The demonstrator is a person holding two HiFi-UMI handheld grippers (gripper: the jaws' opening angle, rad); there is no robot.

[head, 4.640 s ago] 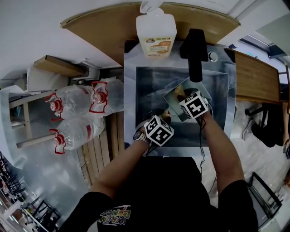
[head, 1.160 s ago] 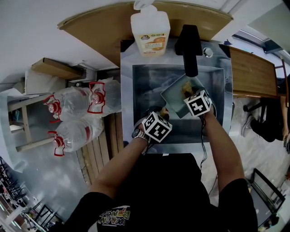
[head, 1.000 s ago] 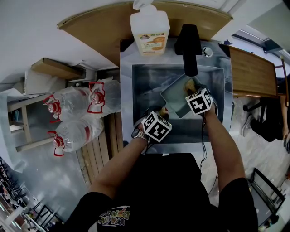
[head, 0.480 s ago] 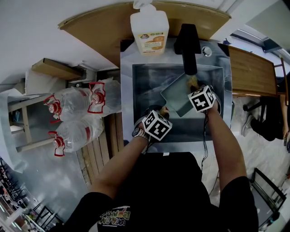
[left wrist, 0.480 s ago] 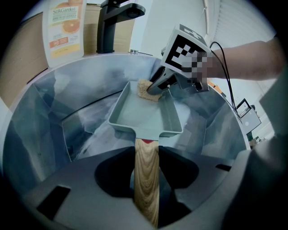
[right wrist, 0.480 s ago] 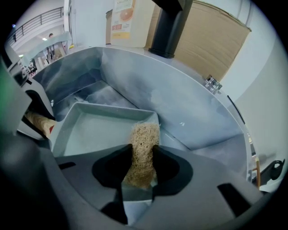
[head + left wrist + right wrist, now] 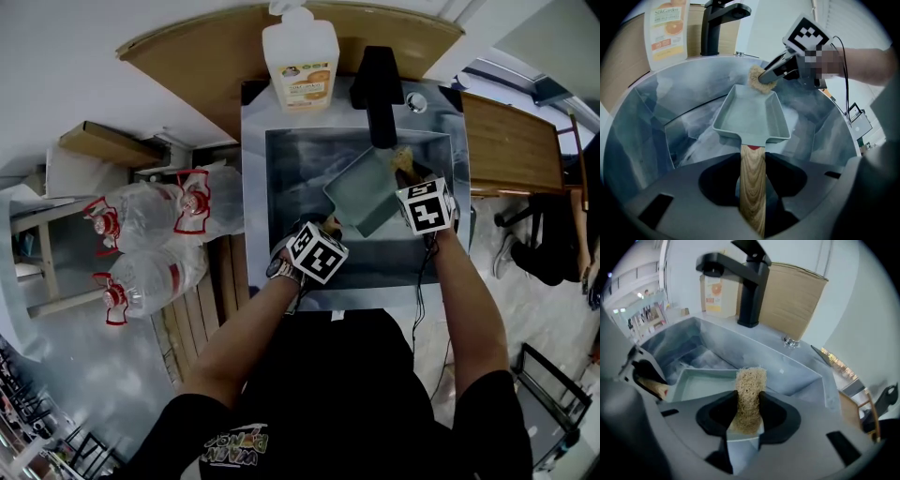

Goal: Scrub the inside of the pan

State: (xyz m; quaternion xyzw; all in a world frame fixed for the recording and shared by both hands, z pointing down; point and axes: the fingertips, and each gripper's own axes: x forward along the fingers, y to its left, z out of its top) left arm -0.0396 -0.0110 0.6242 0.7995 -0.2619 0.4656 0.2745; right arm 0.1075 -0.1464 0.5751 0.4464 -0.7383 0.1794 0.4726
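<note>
Bright, even daylight — shadows stay soft. Heavy fisheye bending at every edge; both gripper views blacken at the corners.

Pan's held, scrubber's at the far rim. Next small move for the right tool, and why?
Probably lower the right tool and draw its tan fibrous scrubber down onto the floor of the grey-green rectangular pan. The scrubber sits at the pan's far rim, seemingly off the floor, while the left tool clamps the wooden handle, steadying the pan inside the steel sink.
</note>
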